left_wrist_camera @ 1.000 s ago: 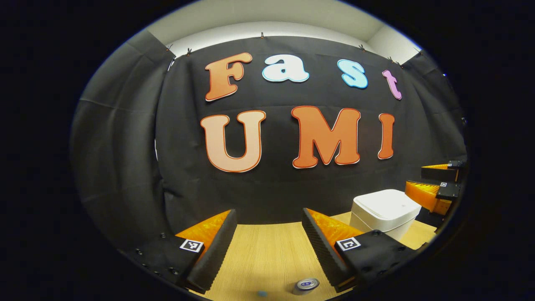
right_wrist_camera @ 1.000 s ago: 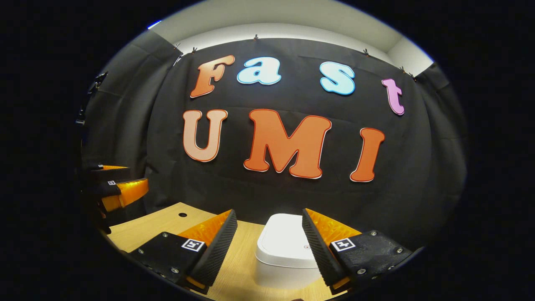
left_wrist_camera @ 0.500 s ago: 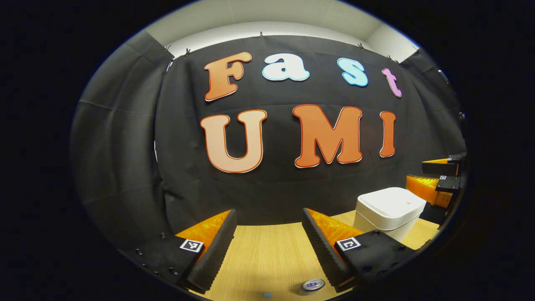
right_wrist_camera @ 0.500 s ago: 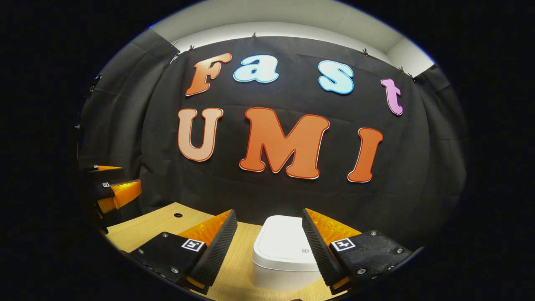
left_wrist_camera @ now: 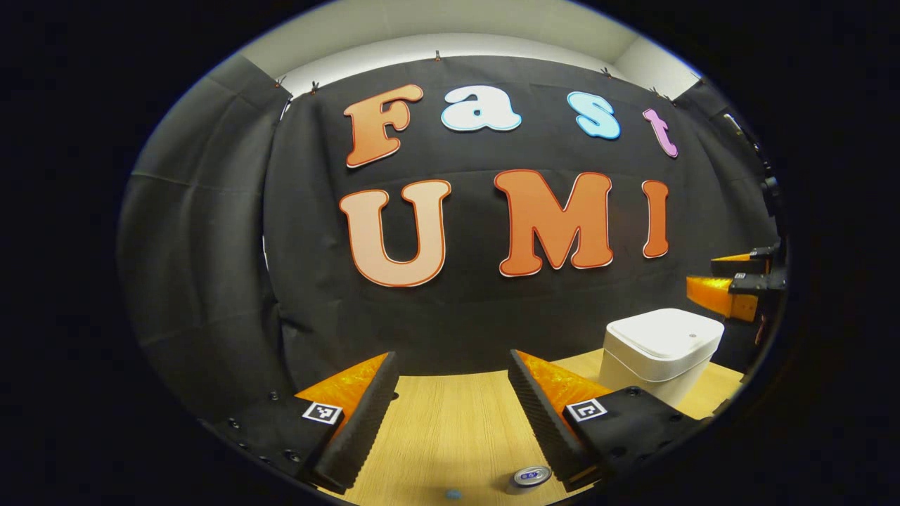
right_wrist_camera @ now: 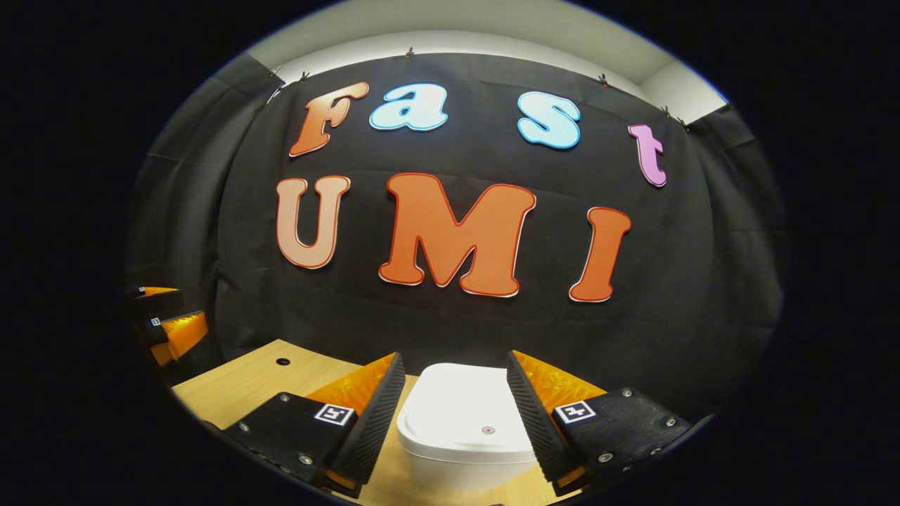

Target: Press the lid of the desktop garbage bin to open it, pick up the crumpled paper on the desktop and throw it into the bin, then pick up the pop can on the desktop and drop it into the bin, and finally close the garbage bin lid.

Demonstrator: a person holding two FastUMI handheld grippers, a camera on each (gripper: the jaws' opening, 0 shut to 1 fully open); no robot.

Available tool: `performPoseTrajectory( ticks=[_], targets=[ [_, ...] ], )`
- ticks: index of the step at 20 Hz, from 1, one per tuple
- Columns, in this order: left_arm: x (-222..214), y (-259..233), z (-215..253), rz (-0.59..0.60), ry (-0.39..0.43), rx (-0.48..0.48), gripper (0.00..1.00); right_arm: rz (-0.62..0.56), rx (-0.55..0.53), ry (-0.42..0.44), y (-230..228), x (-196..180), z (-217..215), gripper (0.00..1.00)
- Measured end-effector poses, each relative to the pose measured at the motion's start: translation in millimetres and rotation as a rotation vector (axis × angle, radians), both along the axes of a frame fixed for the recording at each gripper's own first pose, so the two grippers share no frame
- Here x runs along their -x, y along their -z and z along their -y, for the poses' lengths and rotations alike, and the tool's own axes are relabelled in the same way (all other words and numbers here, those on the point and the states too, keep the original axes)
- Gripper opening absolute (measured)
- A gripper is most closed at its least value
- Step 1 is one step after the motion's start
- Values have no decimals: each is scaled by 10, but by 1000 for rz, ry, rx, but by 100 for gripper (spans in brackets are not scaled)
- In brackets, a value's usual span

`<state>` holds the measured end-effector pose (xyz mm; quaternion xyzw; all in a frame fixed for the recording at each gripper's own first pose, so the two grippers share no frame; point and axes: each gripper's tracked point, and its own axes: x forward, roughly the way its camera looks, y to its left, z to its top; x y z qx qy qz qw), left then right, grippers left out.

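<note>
Right claw spread wide, grasping nothing; white bin, lid down, just ahead between its fingers. Left claw likewise spread; pop can below its right finger on counter.

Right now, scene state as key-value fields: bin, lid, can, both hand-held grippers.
bin: white desktop bin on wooden desktop
lid: shut
pop can: upright on the desktop, beside left fingers
left hand-held gripper: open, empty
right hand-held gripper: open, empty, above bin, lid between its fingers in view
</note>
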<state>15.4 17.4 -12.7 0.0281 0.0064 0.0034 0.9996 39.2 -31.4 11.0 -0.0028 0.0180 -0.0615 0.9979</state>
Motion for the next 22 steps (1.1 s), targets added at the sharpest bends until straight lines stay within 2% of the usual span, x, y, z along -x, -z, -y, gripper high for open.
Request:
performPoseTrajectory(
  ticks=[1,2,5,6,7,8,9,10,12,15,18,22],
  targets=[
    [11,14,-13,-1,-4,-2,100,-5,14,11,27,-22,70,86],
    [17,30,-21,-3,-8,-3,100,-12,25,9,39,-32,110,77],
    [23,99,-64,-19,-19,2,99,-48,24,14,133,-49,197,61],
    [28,114,-71,-25,-22,2,100,-53,11,20,156,-57,230,51],
    [28,134,-65,-29,-25,1,100,-55,-4,24,175,-69,250,48],
    [29,142,-74,-33,-27,-2,100,-58,-17,19,196,-77,245,32],
    [21,156,-85,-36,-29,-4,99,-64,-25,16,229,-94,238,25],
    [18,163,-81,-38,-29,-6,99,-72,-25,10,261,-105,231,14],
    [24,181,-85,-42,-36,-9,99,-78,-26,2,312,-123,242,4],
    [32,207,-122,-47,-53,-14,100,-98,-57,10,443,-159,265,2],
    [50,244,-157,-57,-67,-11,99,-173,-77,22,664,-211,312,2],
    [70,269,-176,-70,-83,-14,100,-270,-114,-8,948,-228,228,2]
  ],
)
